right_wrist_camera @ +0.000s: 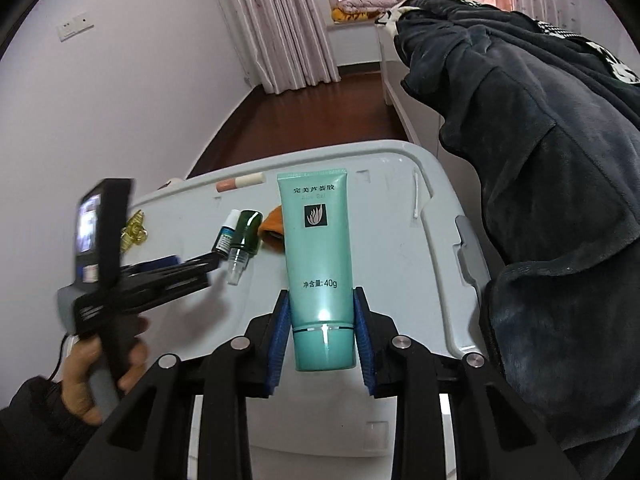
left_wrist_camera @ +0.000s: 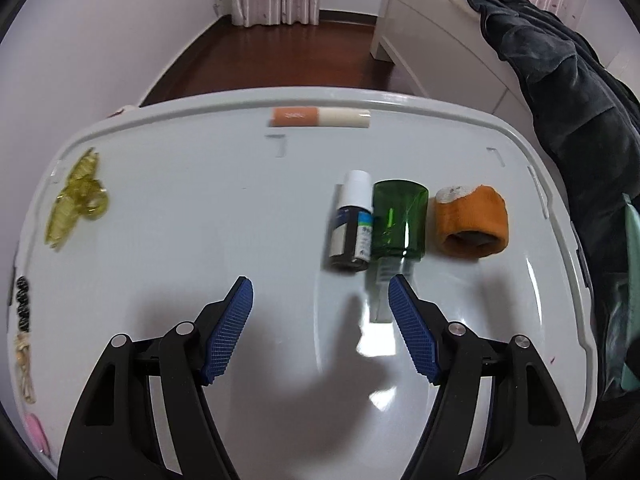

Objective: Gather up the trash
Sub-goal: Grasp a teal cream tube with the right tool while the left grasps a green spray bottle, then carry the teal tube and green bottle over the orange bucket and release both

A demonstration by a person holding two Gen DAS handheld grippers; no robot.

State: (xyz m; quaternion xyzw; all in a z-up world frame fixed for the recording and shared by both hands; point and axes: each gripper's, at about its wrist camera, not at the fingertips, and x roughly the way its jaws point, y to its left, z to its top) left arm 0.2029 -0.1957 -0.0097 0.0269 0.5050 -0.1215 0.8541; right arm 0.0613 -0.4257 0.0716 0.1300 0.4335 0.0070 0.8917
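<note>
My left gripper (left_wrist_camera: 320, 292) is open and empty above the white plastic lid (left_wrist_camera: 200, 208). Just ahead and right of it lie a green spray bottle (left_wrist_camera: 396, 220), a small white-capped bottle (left_wrist_camera: 352, 224) and an orange wristband (left_wrist_camera: 472, 220). My right gripper (right_wrist_camera: 320, 304) is shut on a teal aloe gel tube (right_wrist_camera: 318, 256), held cap-down above the lid (right_wrist_camera: 400, 280). The green bottle (right_wrist_camera: 246, 232), small bottle (right_wrist_camera: 226, 236) and left gripper (right_wrist_camera: 172, 272) show at the left of the right wrist view.
An orange-and-white stick (left_wrist_camera: 320, 117) lies at the lid's far edge. A yellow hair clip (left_wrist_camera: 76, 200) and hair ties (left_wrist_camera: 22, 300) lie at the left. A cotton swab (right_wrist_camera: 416, 196) lies at the right. Dark clothing (right_wrist_camera: 540, 160) hangs over a white bed frame (left_wrist_camera: 420, 40).
</note>
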